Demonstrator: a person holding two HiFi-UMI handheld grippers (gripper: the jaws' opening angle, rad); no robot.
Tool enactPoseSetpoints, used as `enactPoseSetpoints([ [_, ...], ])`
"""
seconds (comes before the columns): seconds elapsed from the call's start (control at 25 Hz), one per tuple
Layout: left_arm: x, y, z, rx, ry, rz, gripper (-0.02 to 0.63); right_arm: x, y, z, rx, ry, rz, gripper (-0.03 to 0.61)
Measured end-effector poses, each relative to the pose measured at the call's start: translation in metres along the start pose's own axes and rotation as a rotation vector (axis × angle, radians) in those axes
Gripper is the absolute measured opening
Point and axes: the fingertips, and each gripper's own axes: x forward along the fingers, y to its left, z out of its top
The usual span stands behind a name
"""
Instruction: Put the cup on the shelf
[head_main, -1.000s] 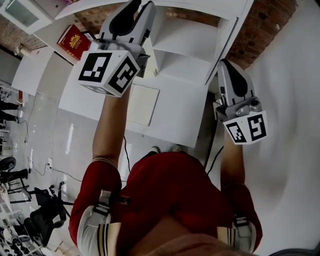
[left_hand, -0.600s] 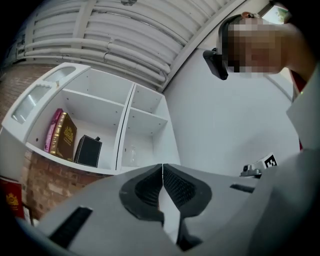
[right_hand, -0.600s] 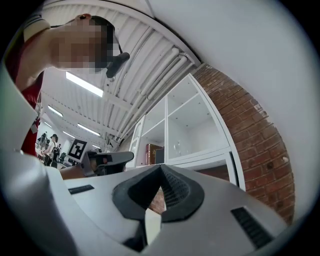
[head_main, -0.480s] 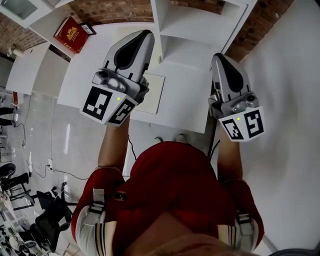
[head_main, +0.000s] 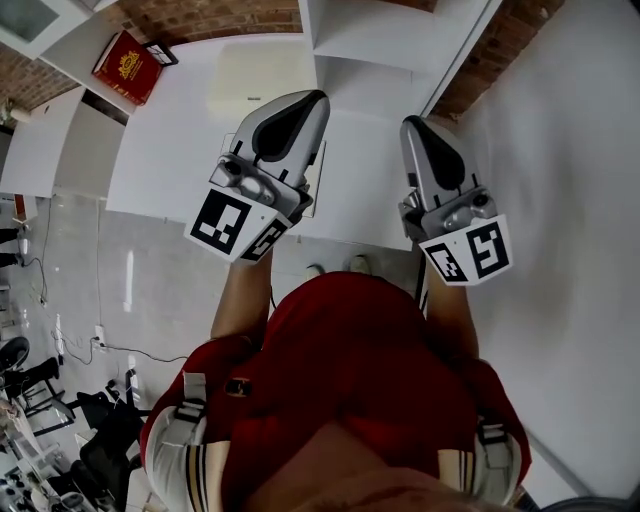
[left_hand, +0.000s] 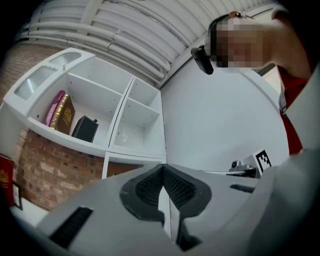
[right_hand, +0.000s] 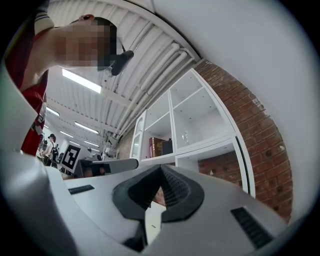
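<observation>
Left tongs and right tongs closed, empty, over bench. Cup standing in far shelf compartment. Could get knocked over: clear, easy to clip with tongs.

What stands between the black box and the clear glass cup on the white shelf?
Only a white upright divider: the black box and the clear glass cup sit in neighbouring compartments. The left gripper view shows this.
</observation>
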Motion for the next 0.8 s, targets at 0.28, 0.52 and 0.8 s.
enactPoseSetpoints([
  [0.28, -0.0029, -0.0011, -0.0007, -0.003, -0.007, -0.033, 0.006, 0.0032, 0.0045, -0.003, -0.019, 0.01, -0.011, -0.003],
  [0.52, -0.0043, -0.0022, -0.0018, 0.002, 0.0, -0.046, 0.006, 0.0038, 0.0066, -0.0022, -0.021, 0.004, -0.016, -0.003],
  [0.8, -0.0093, -0.0003, -0.0013, -0.003, 0.002, -0.05, 0.006, 0.0055, 0.0111, -0.0023, -0.02, 0.001, -0.019, -0.003],
])
